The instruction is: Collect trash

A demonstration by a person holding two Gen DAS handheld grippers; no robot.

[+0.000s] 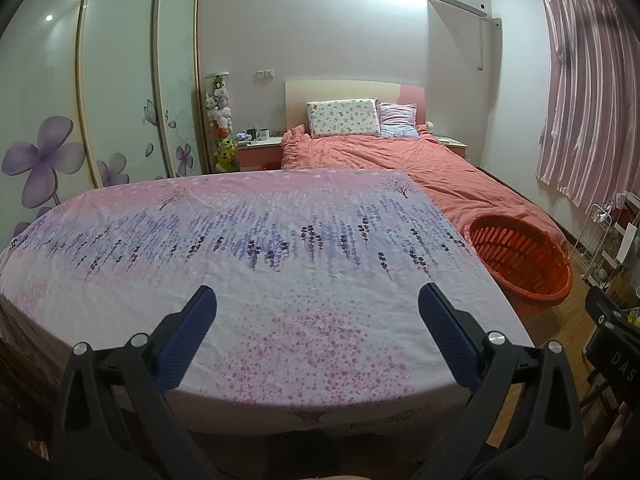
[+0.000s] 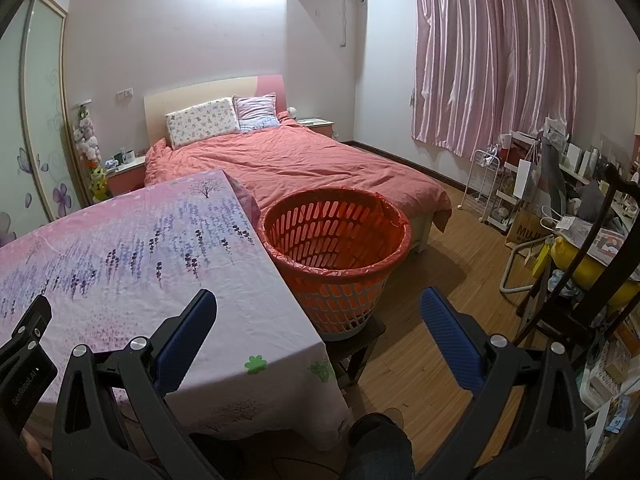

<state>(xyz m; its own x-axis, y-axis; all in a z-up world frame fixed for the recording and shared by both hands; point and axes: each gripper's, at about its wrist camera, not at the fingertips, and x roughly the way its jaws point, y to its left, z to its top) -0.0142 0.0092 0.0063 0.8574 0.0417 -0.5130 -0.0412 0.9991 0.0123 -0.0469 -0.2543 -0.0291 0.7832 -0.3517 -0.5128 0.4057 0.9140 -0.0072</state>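
Both tongs spread wide, empty: left tongs [image 1: 316, 300] poised over the near edge of the cloth-covered surface [image 1: 256, 248], right tongs [image 2: 318, 304] over its right edge. No trash visible anywhere on the cloth. Orange basket [image 2: 336, 248], lined with a thin red bag, just beside the right edge, on a low dark stool. Likely light, rigid plastic; the liner soft and slippery. Best taken by the rim, not the liner.

A cloth-covered table [image 1: 280, 280] stands before me. Just off its right edge, a basket [image 2: 336, 248] sits on what seems a low stool [image 2: 360, 344]. Behind both lies a bed [image 2: 304, 164], pillows [image 2: 202, 122] at its far end. A wardrobe [image 1: 120, 80] stands left, a curtain [image 2: 492, 60] right.
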